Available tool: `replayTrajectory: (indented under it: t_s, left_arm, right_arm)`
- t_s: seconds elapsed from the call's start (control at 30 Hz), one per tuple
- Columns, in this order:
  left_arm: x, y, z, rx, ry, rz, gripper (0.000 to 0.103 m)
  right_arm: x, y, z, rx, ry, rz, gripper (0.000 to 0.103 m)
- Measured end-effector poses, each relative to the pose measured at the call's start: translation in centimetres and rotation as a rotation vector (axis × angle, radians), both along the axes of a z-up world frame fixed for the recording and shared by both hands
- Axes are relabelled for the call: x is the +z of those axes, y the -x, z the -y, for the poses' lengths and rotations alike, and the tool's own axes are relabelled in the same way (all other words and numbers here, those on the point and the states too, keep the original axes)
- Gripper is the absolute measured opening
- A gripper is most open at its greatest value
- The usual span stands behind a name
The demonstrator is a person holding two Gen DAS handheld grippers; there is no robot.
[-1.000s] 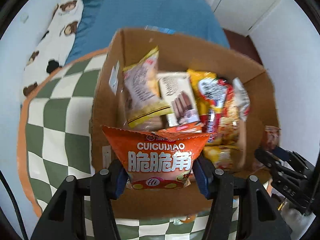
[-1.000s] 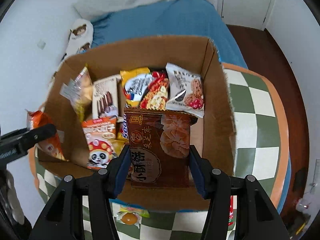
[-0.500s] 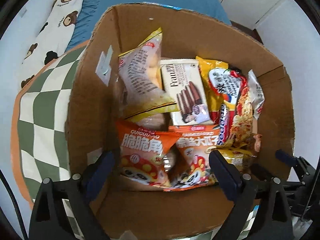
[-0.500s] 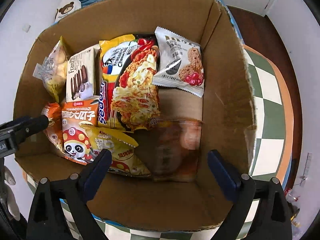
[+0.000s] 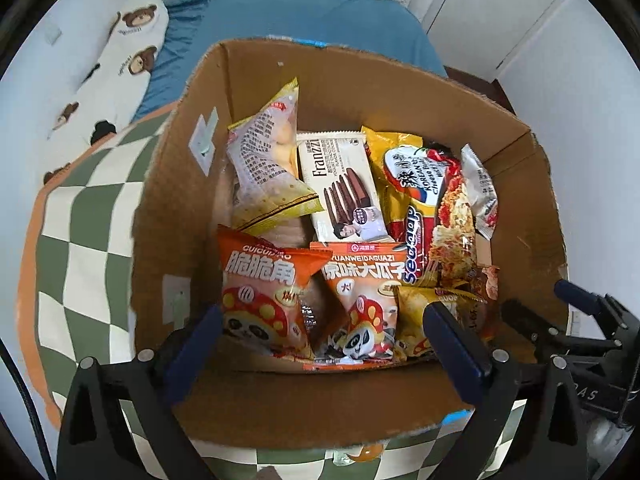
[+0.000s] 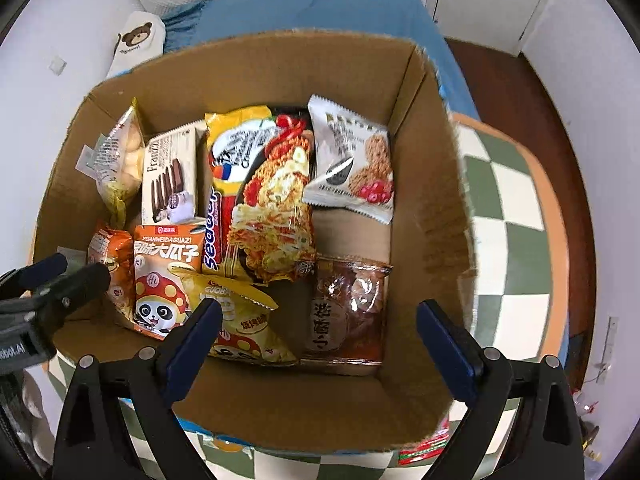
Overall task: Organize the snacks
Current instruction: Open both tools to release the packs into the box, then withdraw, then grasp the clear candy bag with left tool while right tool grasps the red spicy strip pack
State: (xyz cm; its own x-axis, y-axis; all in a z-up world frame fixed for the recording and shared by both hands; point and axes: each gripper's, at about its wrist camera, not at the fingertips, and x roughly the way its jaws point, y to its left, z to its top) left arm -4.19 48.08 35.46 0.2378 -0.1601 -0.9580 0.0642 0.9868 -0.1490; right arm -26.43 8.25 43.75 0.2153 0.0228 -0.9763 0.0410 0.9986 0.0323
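Observation:
An open cardboard box (image 5: 180, 200) holds several snack packets. The orange crisp bag (image 5: 260, 292) lies free at the near left of the box floor, below my left gripper (image 5: 322, 312), whose jaws are opening with nothing pressed between them. The brown pastry packet (image 6: 348, 312) lies flat at the near right of the box, under my right gripper (image 6: 319, 306), which stands open and apart from it. An orange seed bag (image 6: 166, 272), a yellow bag (image 6: 240, 320), a noodle pack (image 6: 272, 208), a wafer box (image 5: 340, 188) and a white biscuit packet (image 6: 352, 168) fill the rest.
The box stands on a green and white checkered cloth (image 5: 80, 240) with an orange border. Behind it lie a blue bedspread (image 5: 300, 16) and a bear-print pillow (image 5: 128, 48). White walls close in on both sides. Dark floor (image 6: 532, 92) shows at the far right.
Both grippers let go of their packets and opened wide. The orange bag and the brown packet dropped to the box floor. Both cameras moved in over the box.

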Motion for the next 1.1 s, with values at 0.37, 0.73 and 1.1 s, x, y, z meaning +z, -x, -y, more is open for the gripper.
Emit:
replayTrajectory:
  t_s: [0.37,0.73,1.1]
  left_arm:
    - [5.7,5.6,0.7,-0.020,-0.056,0.206,0.103]
    - [11.6,11.8,0.6,0.007,-0.049,0.377,0.103]
    - [13.1,16.7,1.3,0.030,-0.050,0.468,0.103]
  right_arm:
    - [5.6,4.7,-0.7,0.022,0.033,0.178,0.099]
    - [11.5,10.9,-1.2,0.001,-0.014,0.330,0.099]
    - [13.7,16.6,-0.2,-0.054,-0.101,0.377,0.099]
